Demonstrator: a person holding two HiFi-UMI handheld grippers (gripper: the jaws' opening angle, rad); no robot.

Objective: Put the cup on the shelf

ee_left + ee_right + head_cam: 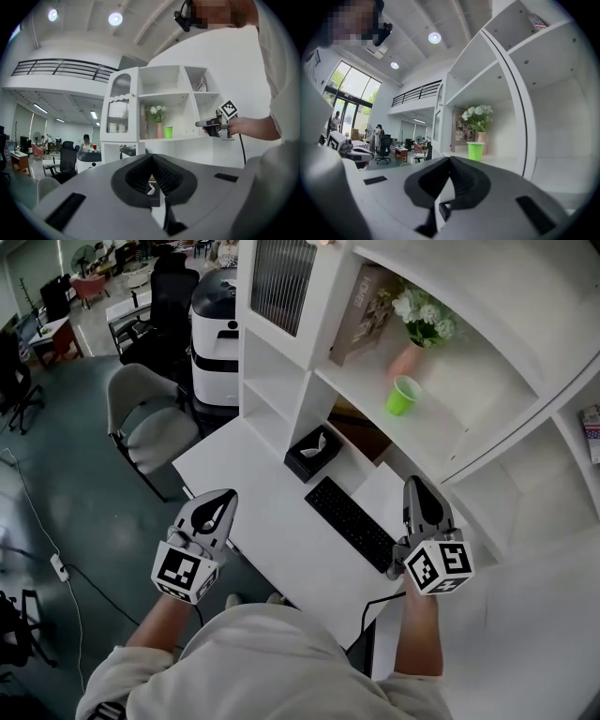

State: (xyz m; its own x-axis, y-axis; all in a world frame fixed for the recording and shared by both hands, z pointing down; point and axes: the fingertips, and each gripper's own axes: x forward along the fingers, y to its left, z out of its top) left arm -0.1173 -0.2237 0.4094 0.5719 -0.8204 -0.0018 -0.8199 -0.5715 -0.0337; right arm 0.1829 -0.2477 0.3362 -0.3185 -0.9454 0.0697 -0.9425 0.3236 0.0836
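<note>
The green cup stands upright on a middle board of the white shelf, beside a pink vase of white flowers. No gripper touches it. My right gripper hovers over the desk, below and in front of the cup, shut with nothing between its pads. My left gripper is off the desk's left edge, also shut and empty. The left gripper view shows the cup far off and the right gripper level with that board. The right gripper view has the cup ahead, past its shut gripper.
On the white desk lie a black keyboard and a black tissue box. A framed picture leans at the back of the cup's board. A grey chair and a white machine stand left of the shelf.
</note>
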